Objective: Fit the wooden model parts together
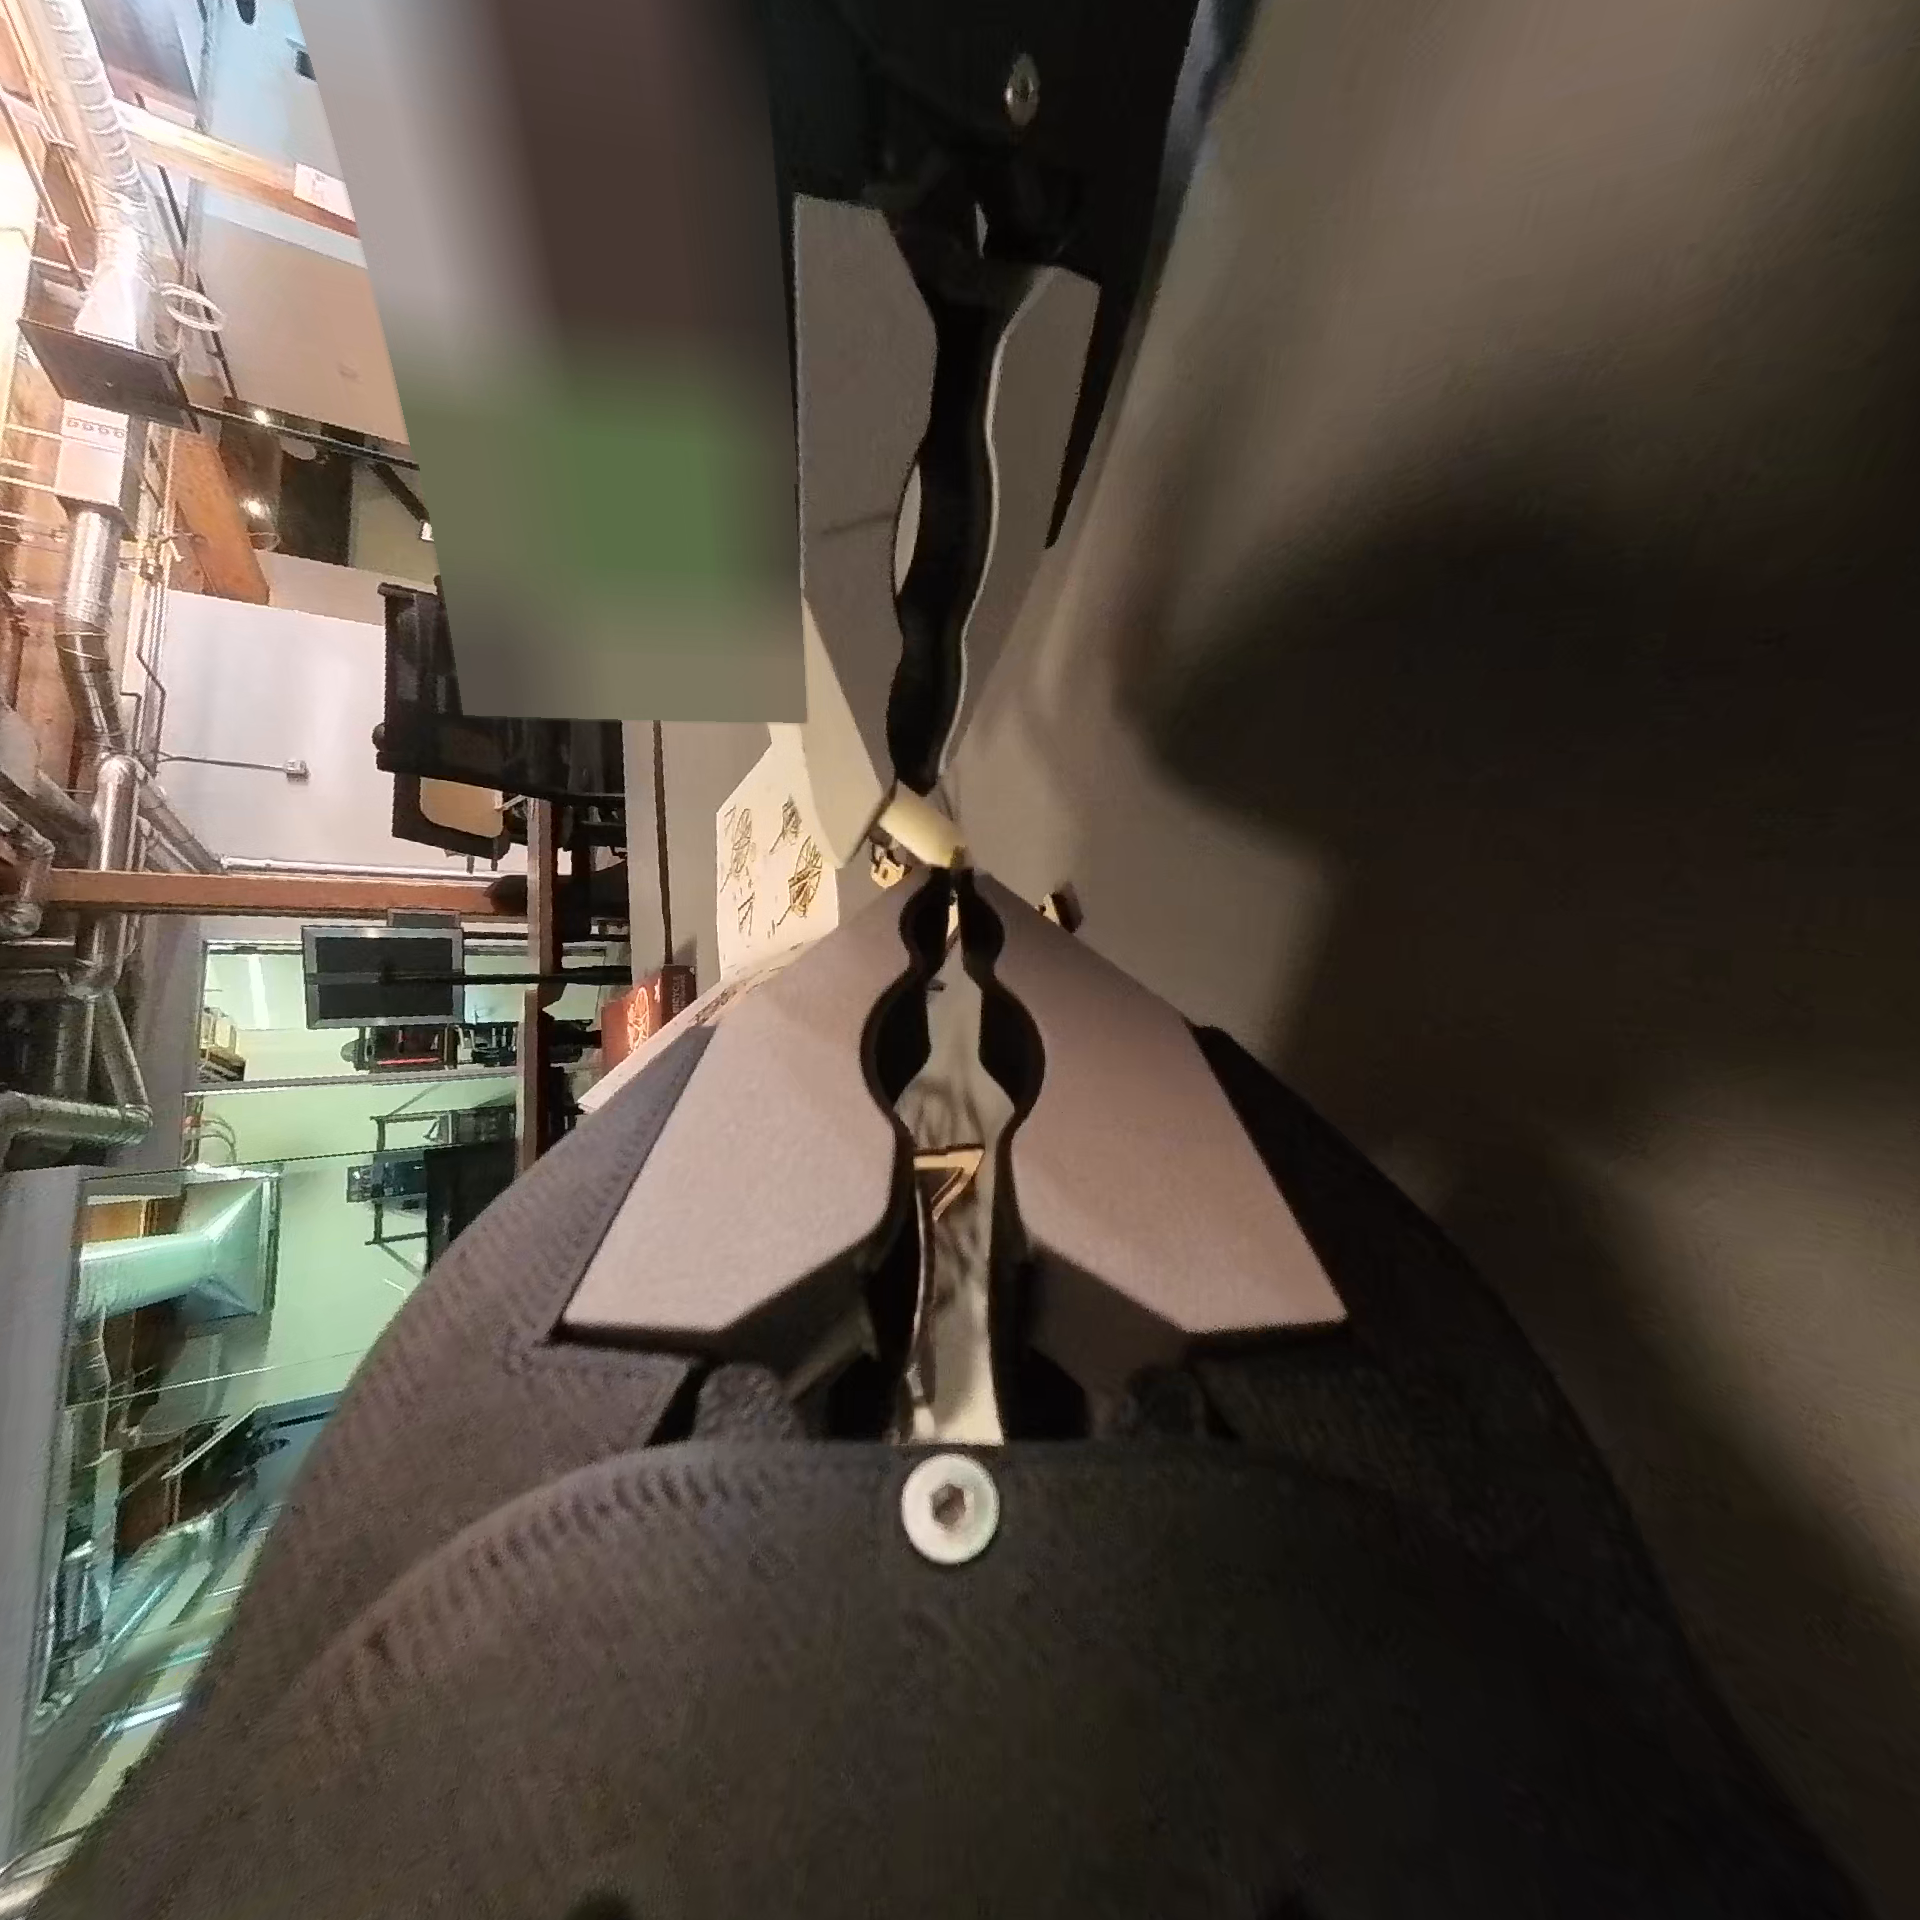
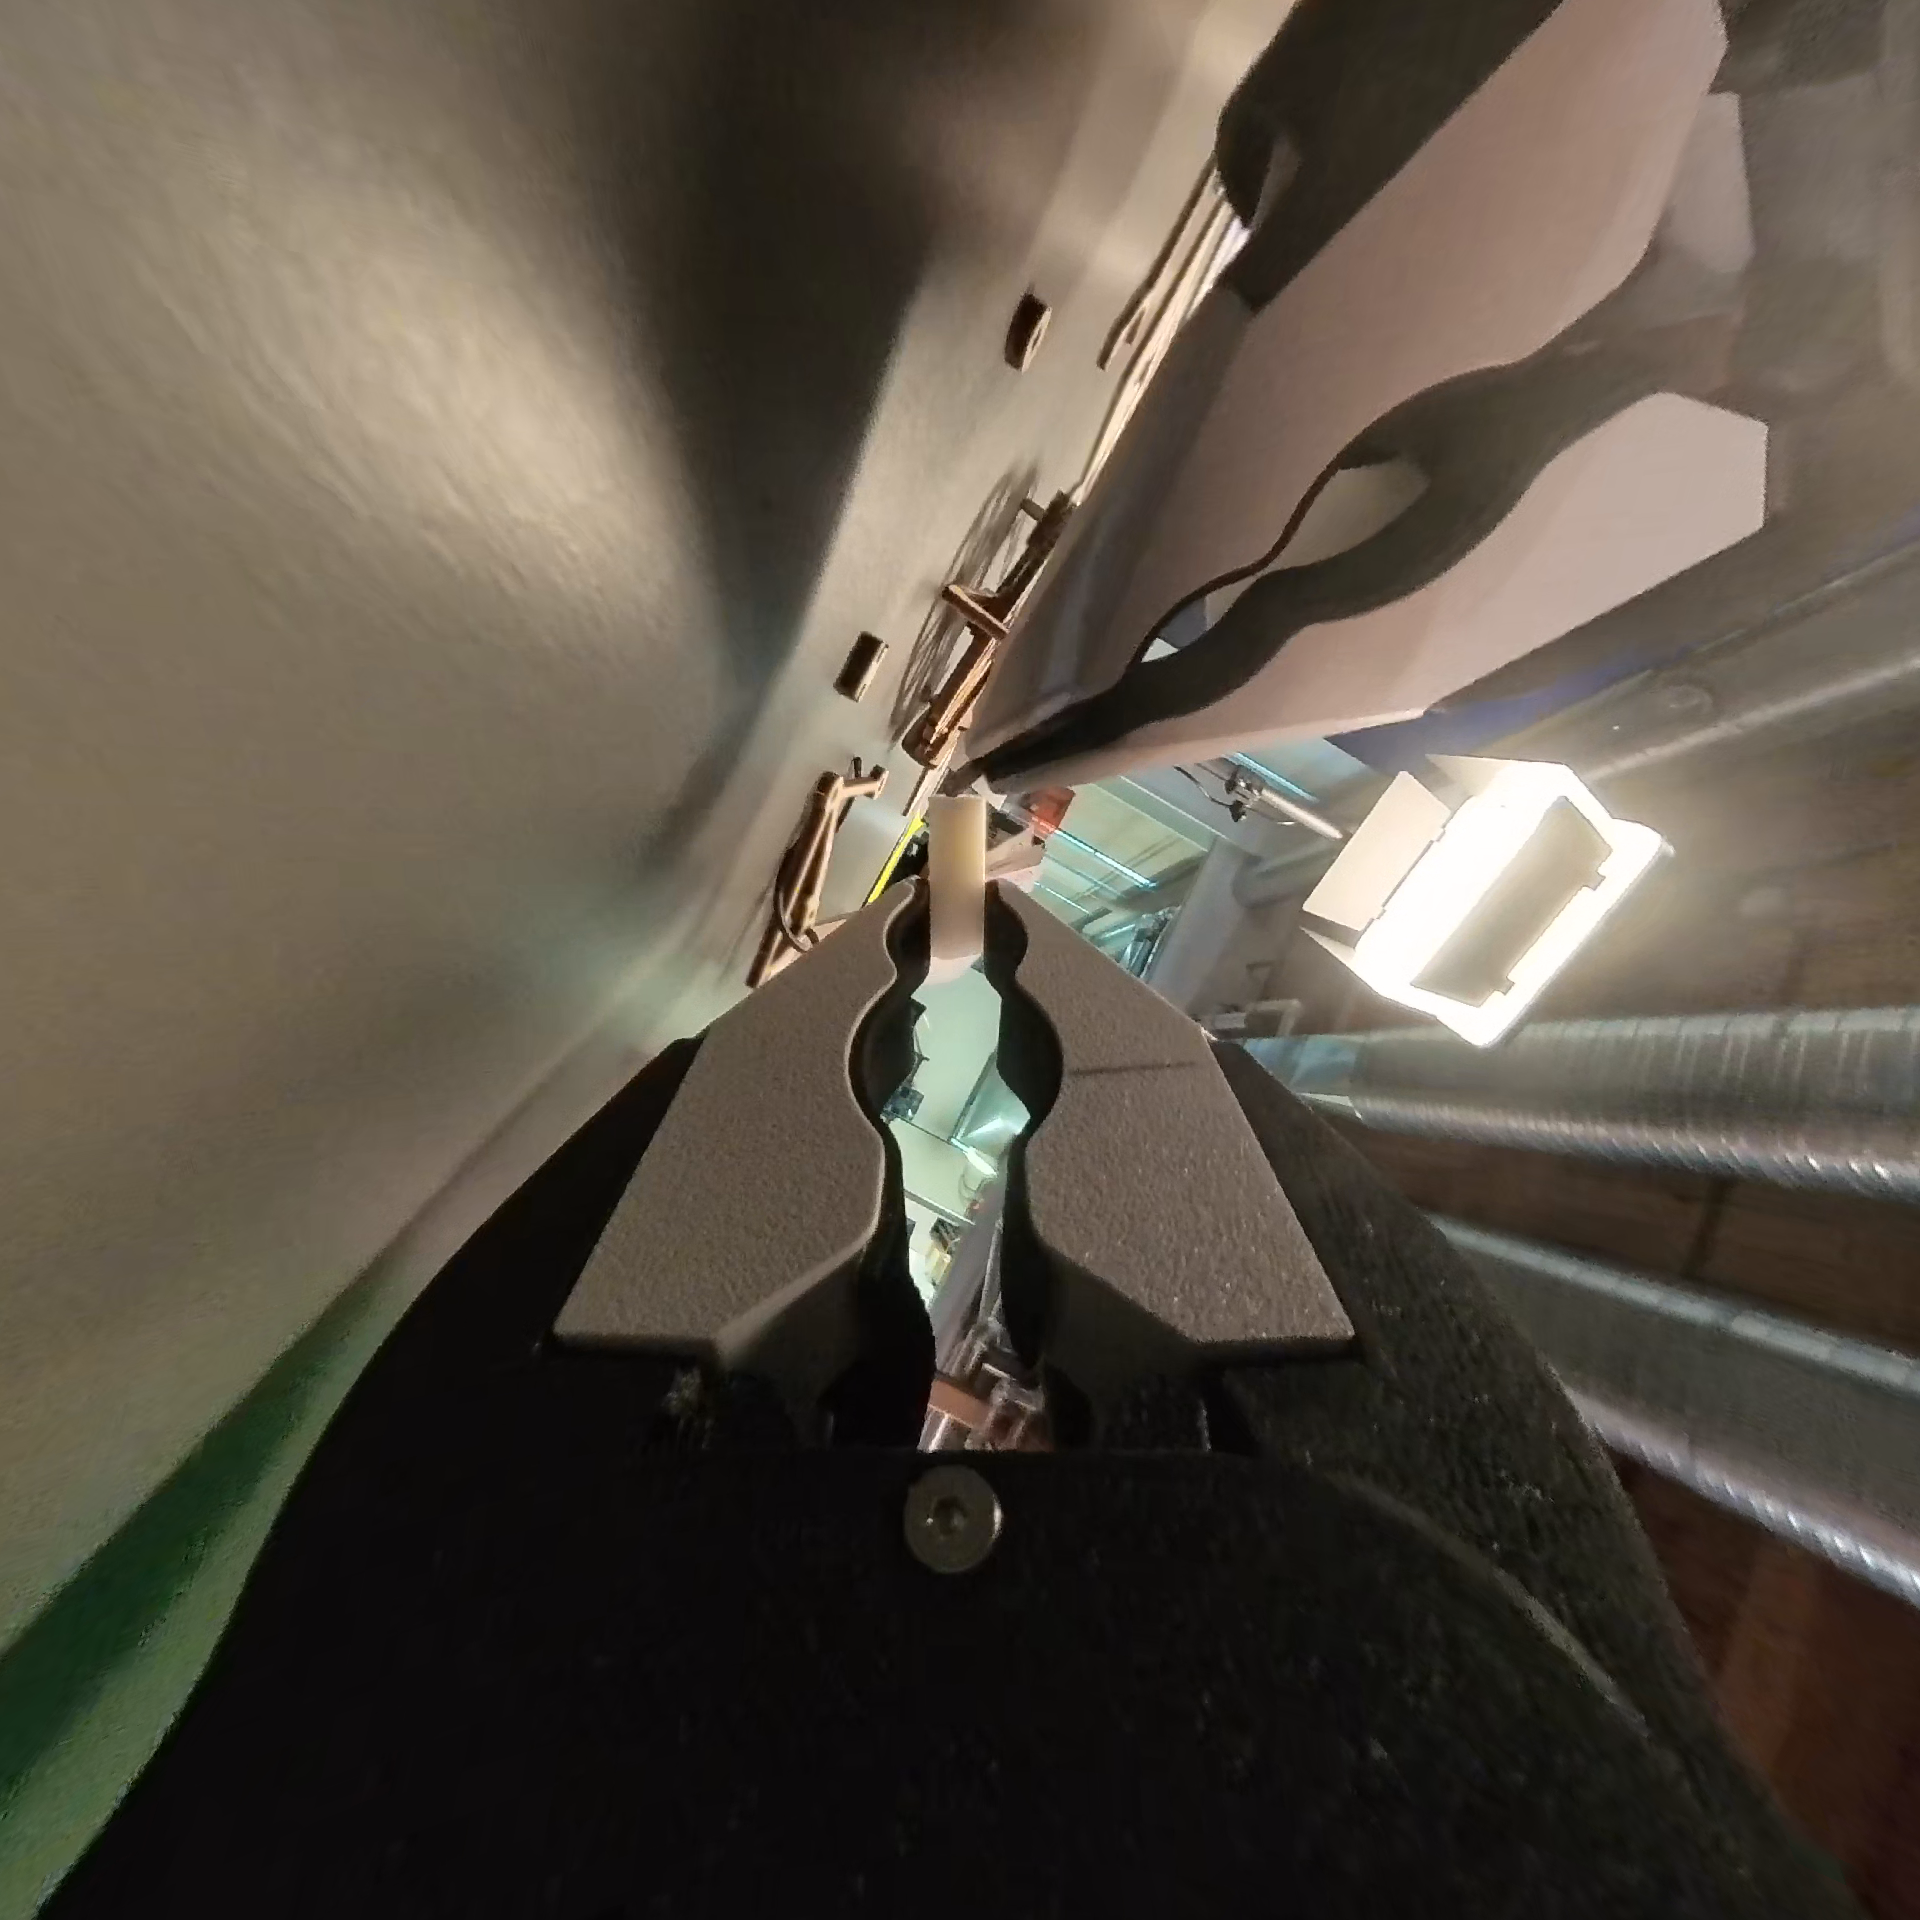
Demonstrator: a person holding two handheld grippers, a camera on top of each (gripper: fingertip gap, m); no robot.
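My right gripper (image 2: 956, 883) is shut on a short cream peg (image 2: 954, 883) that sticks out past its tips. In the left wrist view the right gripper (image 1: 916, 781) comes in from the top with the peg (image 1: 920, 831). My left gripper (image 1: 951, 883) has its jaws closed, its tips right at the peg's free end. I cannot see anything between them. It enters the right wrist view from the upper right (image 2: 971, 774). Flat brown wooden model parts (image 2: 821, 862) lie on the pale table (image 2: 364, 520) just behind.
More wooden parts (image 2: 971, 644) and small square pieces (image 2: 860, 665) lie along the table. A printed instruction sheet (image 1: 779, 873) and an orange box (image 1: 649, 1013) sit farther back. Chairs, pipes and a bright ceiling lamp (image 2: 1486, 914) fill the background. Less than 4 cm separates the two grippers' tips.
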